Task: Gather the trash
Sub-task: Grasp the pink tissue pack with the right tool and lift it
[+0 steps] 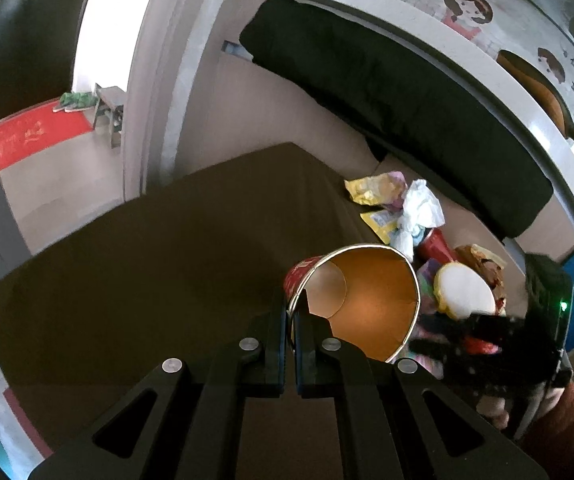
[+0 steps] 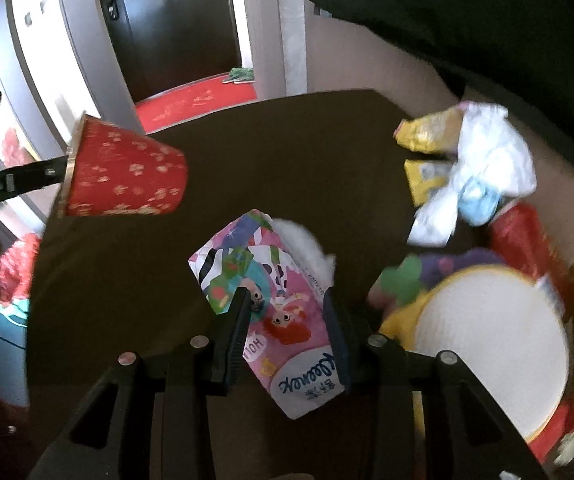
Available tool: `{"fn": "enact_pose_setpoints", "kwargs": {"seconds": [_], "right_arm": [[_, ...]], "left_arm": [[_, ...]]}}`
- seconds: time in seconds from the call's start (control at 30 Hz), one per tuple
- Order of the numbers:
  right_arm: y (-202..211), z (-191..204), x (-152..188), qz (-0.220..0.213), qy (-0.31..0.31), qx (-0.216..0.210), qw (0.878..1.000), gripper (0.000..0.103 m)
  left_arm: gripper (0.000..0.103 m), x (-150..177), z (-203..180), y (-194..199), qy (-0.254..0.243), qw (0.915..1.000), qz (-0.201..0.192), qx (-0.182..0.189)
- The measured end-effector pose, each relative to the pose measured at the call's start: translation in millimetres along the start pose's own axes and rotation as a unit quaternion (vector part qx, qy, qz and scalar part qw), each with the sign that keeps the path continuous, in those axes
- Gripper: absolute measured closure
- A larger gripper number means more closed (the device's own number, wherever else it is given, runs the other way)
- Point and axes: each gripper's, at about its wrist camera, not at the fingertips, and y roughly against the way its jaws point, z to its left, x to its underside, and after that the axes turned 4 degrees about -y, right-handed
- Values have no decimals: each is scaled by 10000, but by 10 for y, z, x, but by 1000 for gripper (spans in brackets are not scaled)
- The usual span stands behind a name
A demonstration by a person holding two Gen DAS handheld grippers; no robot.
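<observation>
Over brown table (image 1: 147,248): left tongs (image 1: 290,320) pinching cup (image 1: 363,300) rim, right tongs (image 2: 287,316) clasping tissue packet (image 2: 275,304).

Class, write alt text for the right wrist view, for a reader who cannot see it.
The right tongs grip a pink Kleenex tissue pack over a dark table. At left, the left tongs hold a red paper cup sideways by its rim. At right lies a trash pile: a crumpled white tissue, yellow wrappers and a round white lid.

Red gold-flowered paper cup (image 2: 125,172); pink cartoon-printed tissue pack (image 2: 275,304); dark brown table (image 1: 147,248).
</observation>
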Motion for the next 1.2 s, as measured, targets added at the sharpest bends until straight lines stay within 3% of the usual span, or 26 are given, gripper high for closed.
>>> {"fn": "enact_pose_setpoints", "kwargs": {"seconds": [0.1, 0.13, 0.27, 0.43, 0.57, 0.73, 0.93, 1.07, 1.2], "right_arm": [[-6, 7, 160, 271, -293, -495, 9980, 66], [48, 21, 221, 63, -280, -482, 9984, 67], [84, -5, 287, -5, -393, -572, 9976, 67], [254, -24, 312, -156, -581, -666, 9960, 67], [418, -51, 306, -446, -504, -588, 9960, 65], [250, 29, 290, -162, -65, -309, 9994, 64], [121, 107, 300, -92, 440, -87, 9990, 64], [21, 152, 266, -28, 709, -54, 9975, 56], [-46, 79, 241, 134, 541, -367, 9978, 51]], "left_arm": [[100, 35, -10, -52, 41, 10000, 60, 67], [100, 41, -13, -56, 44, 9999, 68, 77], [96, 72, -25, -36, 68, 9998, 27, 168], [81, 103, -91, -12, -83, 9997, 3, 219], [81, 129, -125, -98, -62, 9994, 231, 234], [82, 163, -117, -153, 16, 9986, 496, 168], [85, 207, -143, 5, -261, 9989, 379, 30], [90, 242, -200, 102, -519, 9983, 271, -63], [94, 243, -217, 108, -587, 9978, 207, -212]]}}
